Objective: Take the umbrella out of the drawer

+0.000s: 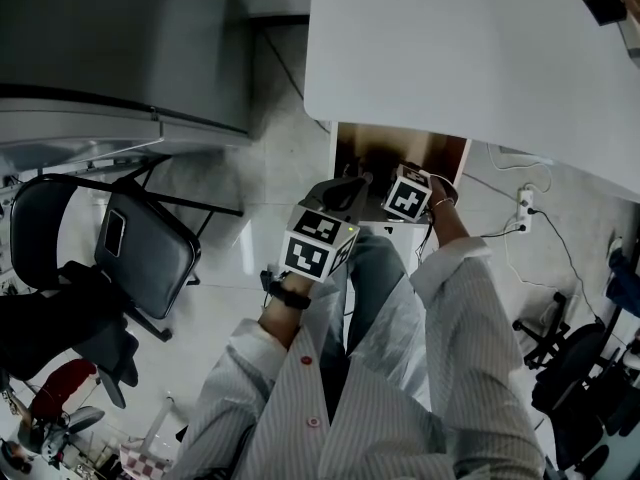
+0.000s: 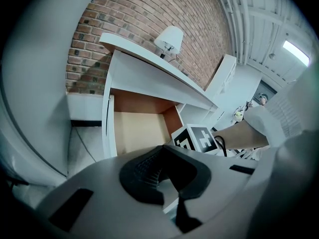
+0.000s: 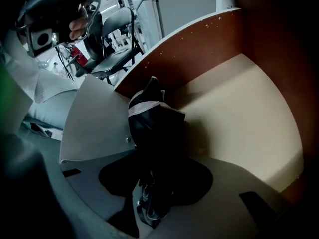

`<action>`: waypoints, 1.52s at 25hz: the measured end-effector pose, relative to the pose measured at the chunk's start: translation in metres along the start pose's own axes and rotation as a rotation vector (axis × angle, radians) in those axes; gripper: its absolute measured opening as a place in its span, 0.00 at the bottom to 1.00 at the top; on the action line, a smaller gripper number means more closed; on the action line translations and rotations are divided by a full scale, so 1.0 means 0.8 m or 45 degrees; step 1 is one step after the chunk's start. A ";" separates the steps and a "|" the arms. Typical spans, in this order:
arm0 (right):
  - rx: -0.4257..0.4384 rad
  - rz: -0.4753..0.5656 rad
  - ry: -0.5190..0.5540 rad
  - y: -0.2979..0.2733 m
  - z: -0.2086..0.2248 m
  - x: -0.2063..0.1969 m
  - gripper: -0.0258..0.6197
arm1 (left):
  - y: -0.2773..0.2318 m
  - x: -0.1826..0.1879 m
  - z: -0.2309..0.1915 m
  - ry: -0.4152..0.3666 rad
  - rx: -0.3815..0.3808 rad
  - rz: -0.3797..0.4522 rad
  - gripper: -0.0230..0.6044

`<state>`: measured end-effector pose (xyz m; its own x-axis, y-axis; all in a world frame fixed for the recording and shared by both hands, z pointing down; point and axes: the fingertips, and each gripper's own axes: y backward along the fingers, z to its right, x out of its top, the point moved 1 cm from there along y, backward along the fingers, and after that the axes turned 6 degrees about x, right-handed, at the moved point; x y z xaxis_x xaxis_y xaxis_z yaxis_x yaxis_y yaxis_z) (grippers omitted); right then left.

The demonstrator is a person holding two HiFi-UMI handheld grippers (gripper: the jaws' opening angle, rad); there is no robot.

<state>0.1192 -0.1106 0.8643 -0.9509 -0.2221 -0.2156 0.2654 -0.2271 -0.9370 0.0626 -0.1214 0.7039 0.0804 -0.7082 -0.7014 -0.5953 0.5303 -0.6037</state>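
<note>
Under the white desk [image 1: 470, 58] a drawer [image 1: 400, 146] stands pulled out, with brown walls and a pale floor [image 3: 239, 113]. A folded black umbrella [image 3: 152, 128] with a light strap round it stands tilted in the drawer against its side wall. My right gripper [image 3: 157, 180] points steeply down into the drawer [image 2: 137, 131] and is shut on the umbrella's near end; its marker cube [image 1: 408, 196] shows in the head view. In the head view the umbrella is hidden. My left gripper [image 1: 350, 190] hovers at the drawer's front left, open [image 2: 167, 178] and holding nothing.
A black folding chair [image 1: 140, 248] stands on the floor to the left, below a grey cabinet [image 1: 110, 48]. A power strip [image 1: 523, 208] and cables lie to the right of the drawer, near an office chair [image 1: 575, 368]. A lamp [image 2: 169, 39] sits on the desk before a brick wall [image 2: 129, 19].
</note>
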 end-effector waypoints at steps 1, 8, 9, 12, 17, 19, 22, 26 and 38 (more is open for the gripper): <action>0.006 0.007 -0.005 0.003 -0.002 0.001 0.30 | 0.002 0.002 0.000 0.001 0.002 -0.002 0.05; 0.035 0.027 -0.059 0.045 -0.022 0.009 0.30 | 0.023 0.030 0.012 0.022 0.020 -0.028 0.05; 0.037 0.035 -0.072 0.053 -0.025 0.011 0.30 | 0.027 0.034 0.015 0.026 0.023 -0.032 0.05; 0.037 0.049 -0.146 0.073 -0.031 0.013 0.30 | 0.037 0.048 0.018 0.030 0.034 -0.041 0.05; 0.045 0.077 -0.264 0.113 -0.051 0.018 0.30 | 0.053 0.080 0.027 0.039 0.053 -0.045 0.05; 0.038 0.104 -0.289 0.134 -0.057 0.021 0.30 | 0.059 0.097 0.035 0.041 0.057 -0.039 0.05; 0.020 0.163 -0.329 0.170 -0.060 0.027 0.30 | 0.065 0.123 0.048 0.023 0.064 -0.038 0.05; -0.033 0.254 -0.345 0.221 -0.064 0.035 0.30 | 0.073 0.151 0.071 -0.017 0.061 -0.053 0.05; -0.213 0.571 -0.502 0.353 -0.078 0.051 0.30 | 0.131 0.253 0.117 -0.114 0.013 0.050 0.05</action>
<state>0.1455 -0.1245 0.5733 -0.6137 -0.6024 -0.5104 0.5669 0.1139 -0.8159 0.0914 -0.1654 0.4632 0.1288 -0.6428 -0.7552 -0.5910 0.5618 -0.5789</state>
